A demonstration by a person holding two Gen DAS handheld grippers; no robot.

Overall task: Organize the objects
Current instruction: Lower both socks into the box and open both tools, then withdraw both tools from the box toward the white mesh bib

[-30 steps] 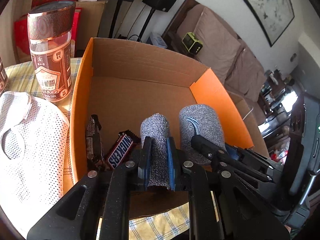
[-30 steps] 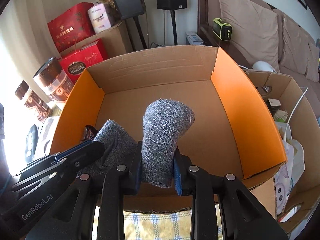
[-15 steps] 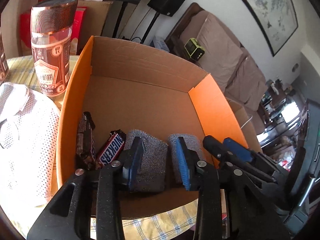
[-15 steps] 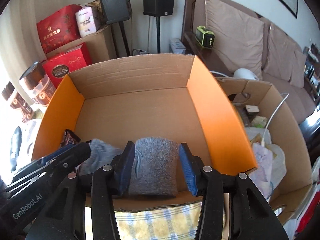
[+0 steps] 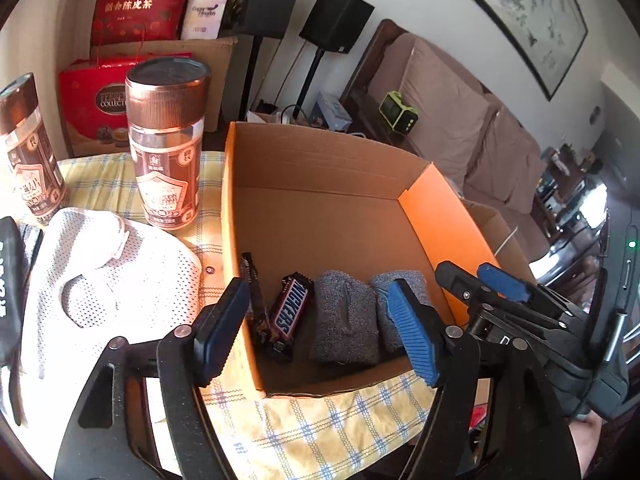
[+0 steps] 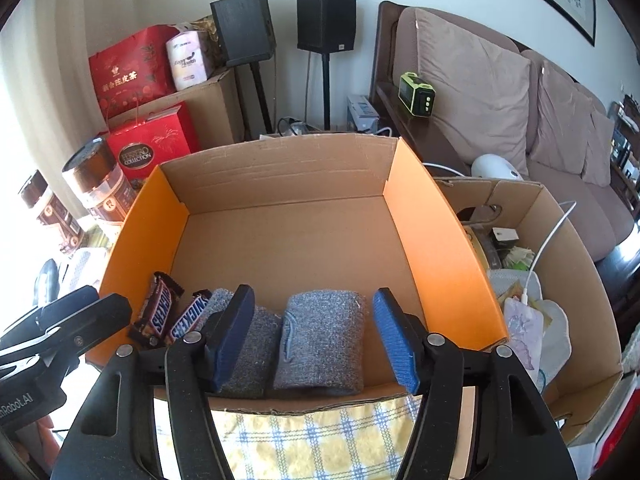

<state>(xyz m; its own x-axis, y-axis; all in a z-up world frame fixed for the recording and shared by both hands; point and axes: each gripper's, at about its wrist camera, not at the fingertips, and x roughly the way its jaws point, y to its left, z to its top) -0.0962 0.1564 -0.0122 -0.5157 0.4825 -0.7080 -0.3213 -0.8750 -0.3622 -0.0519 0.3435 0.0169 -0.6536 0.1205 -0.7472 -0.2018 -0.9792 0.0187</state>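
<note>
The cardboard box [image 6: 288, 240] with its orange side walls sits on my yellow checked tablecloth [image 6: 304, 436] and fills the middle of both views. At ten o'clock from it lies a white mesh garment [image 5: 100, 280], and past that, toward eleven, stand two brown-lidded jars [image 5: 166, 144]. My left gripper [image 5: 316, 332] hangs above the box's near edge, its jaws having just been opening; they now stand wide and grasp nothing, with the left sock and the candy below the gap. My right gripper [image 6: 316, 336] has likewise just been spreading, and its blue pads are clear of the right grey sock [image 6: 320, 344] lying between them on the box floor. The left grey sock [image 5: 346, 320] lies flat just beside it, at its nine o'clock. Farther toward nine, against the orange wall, two Snickers bars [image 6: 160, 312] rest side by side.
</note>
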